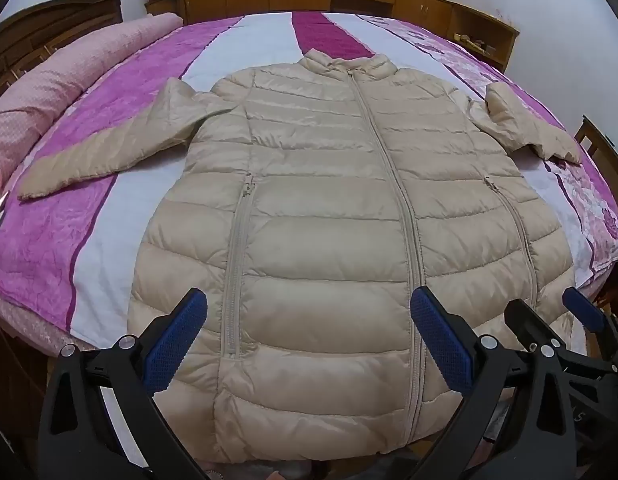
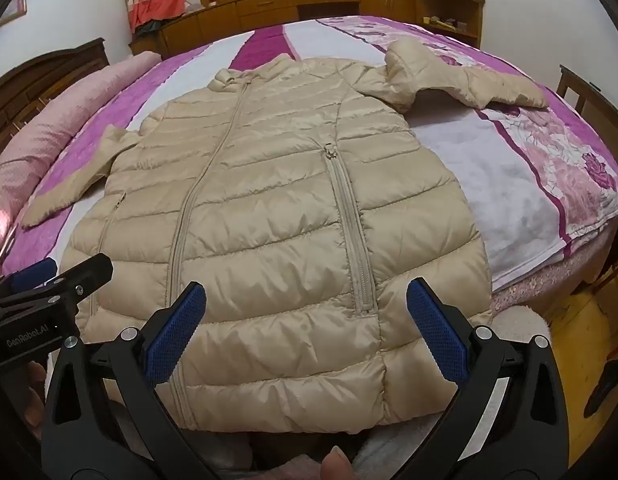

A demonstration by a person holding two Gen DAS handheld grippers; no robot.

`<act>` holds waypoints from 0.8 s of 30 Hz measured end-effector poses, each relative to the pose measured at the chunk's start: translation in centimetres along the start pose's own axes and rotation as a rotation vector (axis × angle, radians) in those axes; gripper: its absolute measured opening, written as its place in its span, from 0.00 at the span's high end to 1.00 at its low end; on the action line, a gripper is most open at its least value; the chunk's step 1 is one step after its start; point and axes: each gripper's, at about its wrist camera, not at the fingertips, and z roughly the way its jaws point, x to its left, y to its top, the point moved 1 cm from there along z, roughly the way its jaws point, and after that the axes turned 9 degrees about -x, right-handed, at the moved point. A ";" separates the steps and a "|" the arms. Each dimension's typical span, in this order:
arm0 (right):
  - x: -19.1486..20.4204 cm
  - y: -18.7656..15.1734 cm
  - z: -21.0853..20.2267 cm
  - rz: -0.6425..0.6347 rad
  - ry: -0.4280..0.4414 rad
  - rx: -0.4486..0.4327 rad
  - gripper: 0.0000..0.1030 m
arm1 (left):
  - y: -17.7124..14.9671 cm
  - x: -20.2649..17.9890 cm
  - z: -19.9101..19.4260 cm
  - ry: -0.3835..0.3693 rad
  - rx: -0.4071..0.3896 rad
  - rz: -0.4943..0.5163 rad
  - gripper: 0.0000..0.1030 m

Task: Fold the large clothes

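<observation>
The jacket [image 1: 329, 208] lies zipped and flat on the bed [image 1: 109, 208], sleeves spread outward, ready for folding — left gripper [image 1: 309, 336] and right gripper [image 2: 305, 332] hover above its hem, fingers wide apart, holding nothing.

Both grippers hover side by side over the jacket's [image 1: 309, 208] hem, tilted downward. Left gripper [image 1: 309, 332] — jaws wide, nothing between them. Right gripper [image 2: 307, 326] — likewise wide and empty.
</observation>
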 end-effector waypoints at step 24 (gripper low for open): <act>0.0 -0.1 -0.1 0.005 0.007 -0.002 0.03 | 0.2 0.0 -0.1 0.004 -0.001 0.001 0.05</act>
